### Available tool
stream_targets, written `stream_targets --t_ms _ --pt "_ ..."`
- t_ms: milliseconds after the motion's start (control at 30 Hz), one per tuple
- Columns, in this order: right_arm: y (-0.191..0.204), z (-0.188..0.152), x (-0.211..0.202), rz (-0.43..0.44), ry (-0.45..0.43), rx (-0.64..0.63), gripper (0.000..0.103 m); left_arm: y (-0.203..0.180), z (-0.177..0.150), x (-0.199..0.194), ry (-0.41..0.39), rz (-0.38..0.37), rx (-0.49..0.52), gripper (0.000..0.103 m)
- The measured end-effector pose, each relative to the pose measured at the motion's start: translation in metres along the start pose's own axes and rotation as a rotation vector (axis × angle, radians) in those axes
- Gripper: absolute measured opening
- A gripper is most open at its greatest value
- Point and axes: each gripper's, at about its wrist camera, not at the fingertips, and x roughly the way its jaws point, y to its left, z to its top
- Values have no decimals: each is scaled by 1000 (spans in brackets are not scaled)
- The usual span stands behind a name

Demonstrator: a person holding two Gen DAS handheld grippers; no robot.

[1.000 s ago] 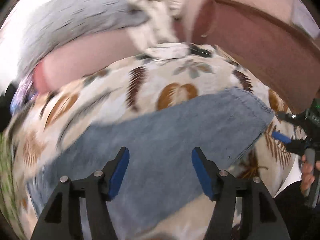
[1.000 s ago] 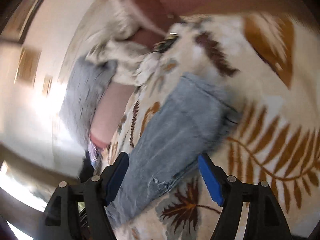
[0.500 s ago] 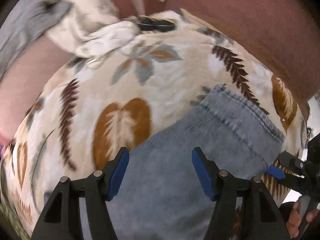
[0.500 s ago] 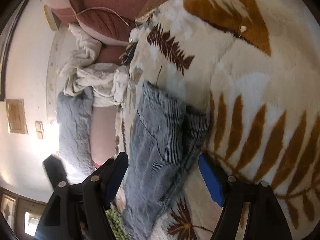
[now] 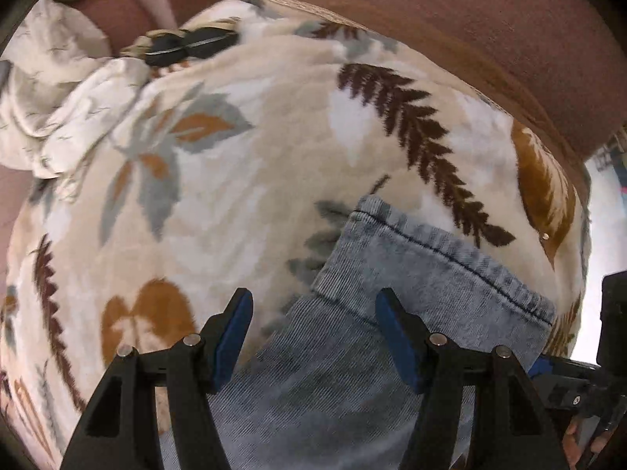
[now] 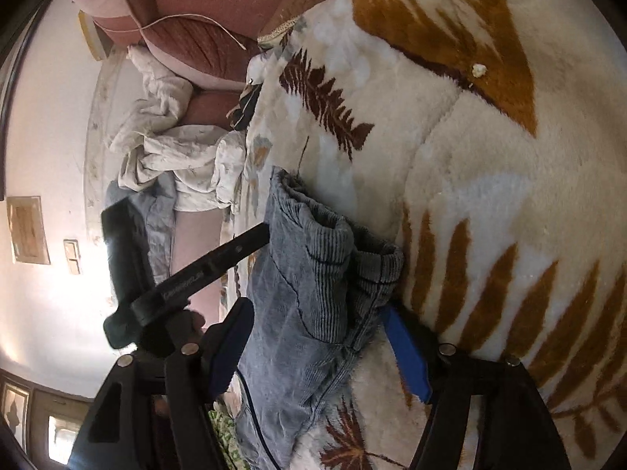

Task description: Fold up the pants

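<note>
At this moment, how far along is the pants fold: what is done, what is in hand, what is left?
Done: the pants lie on the leaf-print blanket, apparently with one leg stacked on the other at the hem end. In hand: the left gripper and right gripper are both at that end, jaws open astride the denim, nothing clamped. Left: gripping the hems and folding the length over.

From my feed, a cream fleece blanket (image 5: 243, 203) with brown fern and orange leaf prints covered the bed. A reddish-brown padded headboard (image 5: 450, 19) ran behind it. A crumpled white sheet (image 6: 164, 149) lay near a pale wall (image 6: 51, 125) washed in bright light, with a switch plate (image 6: 72, 256).
</note>
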Motion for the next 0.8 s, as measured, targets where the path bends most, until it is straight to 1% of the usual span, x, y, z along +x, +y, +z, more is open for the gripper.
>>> stream_targets --t_ms 67,100,200,300,400,467,500,567,600,633,700,733,767,800 --pt "1 0 0 -8 -7 -5 71 -1 1 9 19 2 18 66" --pt "2 1 1 -14 -13 -11 71 -1 2 12 18 -10 15 66" --pt "5 1 3 -33 -28 -37 71 -1 4 13 -1 -35 21 66" --pt "7 2 4 -24 -44 -55 72 1 7 15 -7 -73 -4 66" --pt "9 2 4 -10 -51 -68 70 4 13 18 -30 -72 -13 66" --pt "7 2 4 -14 -50 -76 60 6 18 20 -46 -80 -32 67" --pt "6 2 4 -12 -49 -71 58 7 20 21 -50 -83 -41 68" --pt "1 3 4 -6 -46 -53 48 6 21 22 -56 -81 -38 68" --pt "-2 4 3 -6 -45 -43 46 4 21 23 -62 -79 -36 68" --pt "-4 4 3 -4 -45 -35 46 4 21 23 -71 -79 -35 68" --pt "-2 2 3 -2 -50 -43 46 -3 18 22 -95 -78 -19 63" --pt "0 1 3 -2 -50 -50 45 -8 17 23 -104 -89 -10 52" --pt "2 1 4 -1 -47 -60 45 -10 16 22 -112 -121 -5 39" --pt "4 0 5 0 -42 -71 44 -11 15 21 -118 -132 -4 38"
